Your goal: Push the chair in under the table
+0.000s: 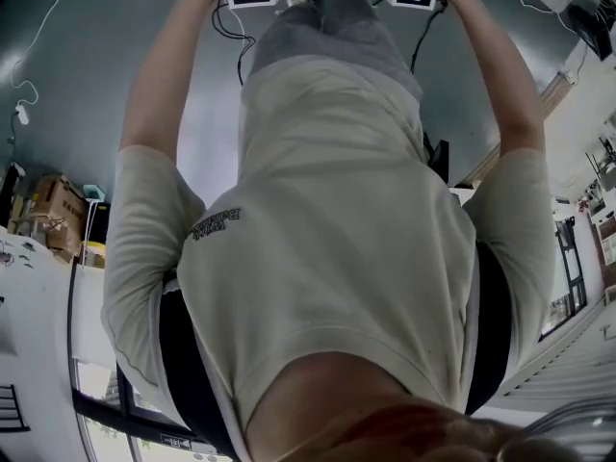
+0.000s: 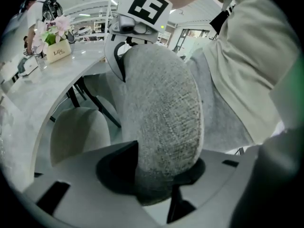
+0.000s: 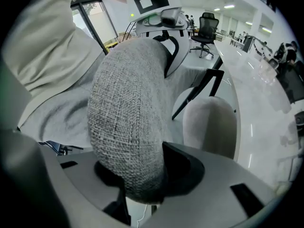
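Gripping from both ends, the left gripper (image 2: 156, 179) and the right gripper (image 3: 142, 179) each hold the top edge of the grey fabric chair back (image 2: 161, 108). Their fingers are partly closed and pressed against its padded sides. The chair back stands upright between the person's torso (image 2: 247, 70) and the curved white bench (image 2: 57, 80). A second chair (image 2: 76, 132) sits tucked beneath the bench edge, and a flower box (image 2: 54, 51) rests on top.

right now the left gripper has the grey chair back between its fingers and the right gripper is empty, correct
Not quite: the right gripper is not empty. The right gripper view shows the grey chair back between its fingers too, like the left gripper.
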`<state>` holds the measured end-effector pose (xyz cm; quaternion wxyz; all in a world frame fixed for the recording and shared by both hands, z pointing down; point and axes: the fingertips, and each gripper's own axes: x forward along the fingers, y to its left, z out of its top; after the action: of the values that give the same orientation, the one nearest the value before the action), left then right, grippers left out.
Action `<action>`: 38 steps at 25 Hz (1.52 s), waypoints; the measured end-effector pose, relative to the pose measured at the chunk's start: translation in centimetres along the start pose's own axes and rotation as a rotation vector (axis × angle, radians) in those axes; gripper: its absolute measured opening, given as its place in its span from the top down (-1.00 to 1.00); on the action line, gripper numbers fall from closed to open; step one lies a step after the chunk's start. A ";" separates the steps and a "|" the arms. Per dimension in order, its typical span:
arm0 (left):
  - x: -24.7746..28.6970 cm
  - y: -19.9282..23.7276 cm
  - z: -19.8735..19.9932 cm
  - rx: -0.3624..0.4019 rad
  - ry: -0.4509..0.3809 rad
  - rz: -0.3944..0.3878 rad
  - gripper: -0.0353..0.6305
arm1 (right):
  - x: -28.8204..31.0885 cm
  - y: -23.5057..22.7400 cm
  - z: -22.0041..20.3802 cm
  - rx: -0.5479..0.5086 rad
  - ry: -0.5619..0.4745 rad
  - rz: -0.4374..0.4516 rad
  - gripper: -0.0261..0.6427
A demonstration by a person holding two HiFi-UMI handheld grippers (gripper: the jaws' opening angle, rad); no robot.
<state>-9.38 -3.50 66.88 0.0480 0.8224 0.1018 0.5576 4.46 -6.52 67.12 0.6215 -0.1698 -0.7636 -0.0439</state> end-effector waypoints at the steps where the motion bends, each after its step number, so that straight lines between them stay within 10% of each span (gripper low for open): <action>1: 0.0 0.6 0.1 0.002 0.002 -0.001 0.43 | 0.0 -0.6 -0.4 0.003 0.000 -0.003 0.42; 38: -4.8 12.6 -8.7 0.013 0.094 0.000 0.35 | 0.1 -11.3 4.4 0.347 -0.022 -0.137 0.41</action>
<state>-17.74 -17.10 68.17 0.0381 0.7956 0.1076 0.5949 -3.23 -15.86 67.81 0.6284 -0.0079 -0.7764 0.0481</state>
